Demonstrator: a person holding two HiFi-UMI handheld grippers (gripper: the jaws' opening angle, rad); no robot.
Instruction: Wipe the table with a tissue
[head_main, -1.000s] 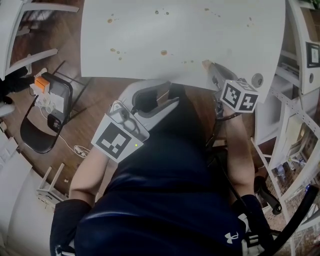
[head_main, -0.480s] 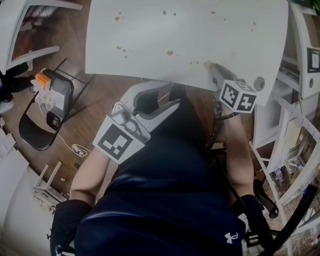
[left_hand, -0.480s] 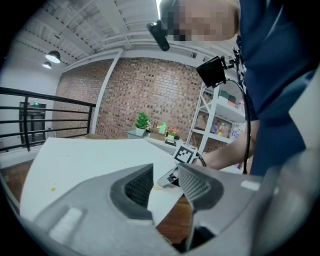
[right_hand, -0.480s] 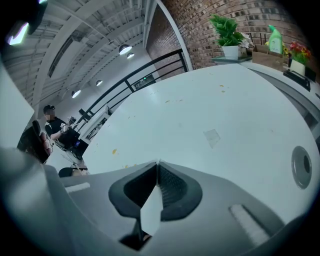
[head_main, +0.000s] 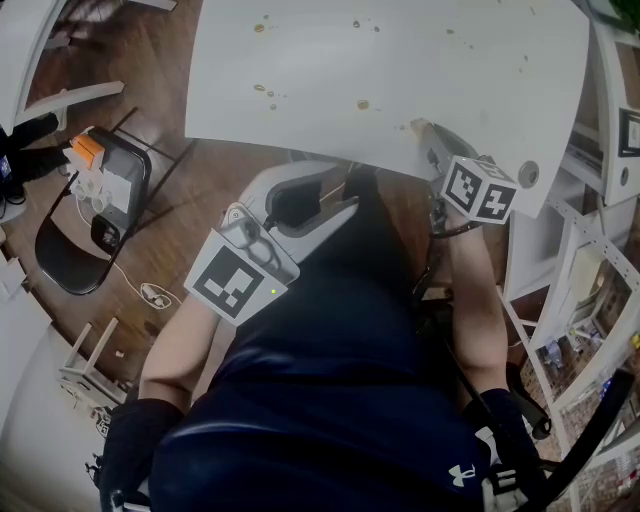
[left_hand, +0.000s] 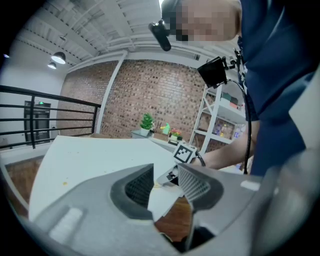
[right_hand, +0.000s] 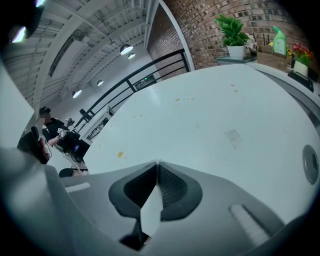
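My right gripper (right_hand: 157, 162) is pinching shut on a tan scrap of tissue (head_main: 414, 125), its tip sitting at the near edge of the surface (head_main: 400, 60). My left gripper (left_hand: 166, 167) is hanging half open and empty just off that edge, by my torso. Brown stains (head_main: 362, 103) are dotting the surface beyond.

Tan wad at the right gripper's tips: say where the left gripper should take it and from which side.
Probably its free end. The tan wad, likely the tissue, pokes out just past the right gripper's shut tips over the table; the jaws cover the rest. Bring the left gripper, jaws apart, in from its own side, low over the table.
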